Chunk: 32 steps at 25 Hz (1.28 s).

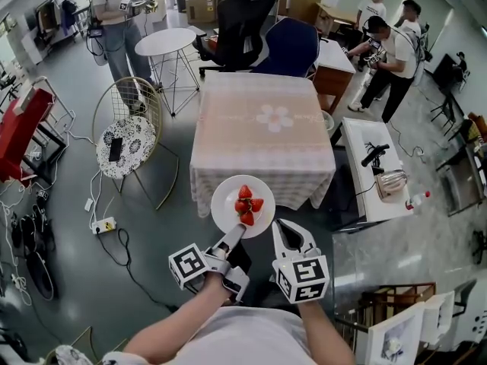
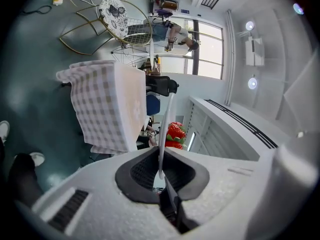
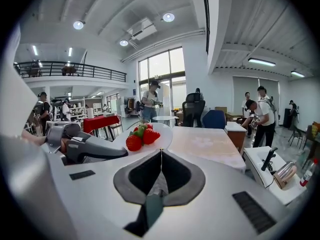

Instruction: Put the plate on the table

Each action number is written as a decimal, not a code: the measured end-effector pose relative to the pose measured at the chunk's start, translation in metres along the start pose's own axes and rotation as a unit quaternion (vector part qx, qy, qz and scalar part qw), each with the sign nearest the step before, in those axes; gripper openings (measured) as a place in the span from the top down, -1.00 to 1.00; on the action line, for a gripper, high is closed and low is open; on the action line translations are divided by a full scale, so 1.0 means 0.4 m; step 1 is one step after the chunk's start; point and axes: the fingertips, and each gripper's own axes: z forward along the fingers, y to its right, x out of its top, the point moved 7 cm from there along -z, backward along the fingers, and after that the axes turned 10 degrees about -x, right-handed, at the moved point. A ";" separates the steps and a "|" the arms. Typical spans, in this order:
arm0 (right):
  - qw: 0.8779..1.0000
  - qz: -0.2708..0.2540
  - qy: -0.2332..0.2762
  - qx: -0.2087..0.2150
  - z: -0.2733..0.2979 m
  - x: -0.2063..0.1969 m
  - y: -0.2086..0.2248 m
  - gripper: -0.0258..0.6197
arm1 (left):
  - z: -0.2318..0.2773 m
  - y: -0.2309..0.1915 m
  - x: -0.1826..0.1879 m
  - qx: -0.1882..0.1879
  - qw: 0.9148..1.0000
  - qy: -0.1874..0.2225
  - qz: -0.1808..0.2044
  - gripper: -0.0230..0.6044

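Note:
A white plate (image 1: 226, 206) carrying several strawberries (image 1: 246, 204) hangs in the air just in front of the near edge of the table (image 1: 262, 128), which has a pale checked cloth. My left gripper (image 1: 234, 234) is shut on the plate's near rim. In the left gripper view the plate (image 2: 165, 124) shows edge-on between the pads, with the strawberries (image 2: 174, 134) beyond. My right gripper (image 1: 283, 230) is just right of the plate, shut and empty. The right gripper view shows the plate (image 3: 161, 135), the strawberries (image 3: 141, 136) and the table (image 3: 205, 141) ahead.
A wire chair with a patterned cushion (image 1: 125, 143) stands left of the table, with a round white side table (image 1: 165, 42) behind it. Office chairs (image 1: 243, 21) are at the far side. A low white table (image 1: 377, 169) stands to the right. Cables and a power strip (image 1: 103, 225) lie on the floor.

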 end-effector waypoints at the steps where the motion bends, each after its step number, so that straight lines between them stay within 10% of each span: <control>1: 1.000 0.000 0.001 0.000 0.009 0.002 0.006 0.91 | 0.008 -0.003 0.004 0.001 1.000 0.000 0.001 0.86; 32: 0.997 0.032 0.022 0.067 0.363 0.115 0.511 0.91 | 0.604 -0.048 -0.034 0.024 0.998 0.030 0.053 0.86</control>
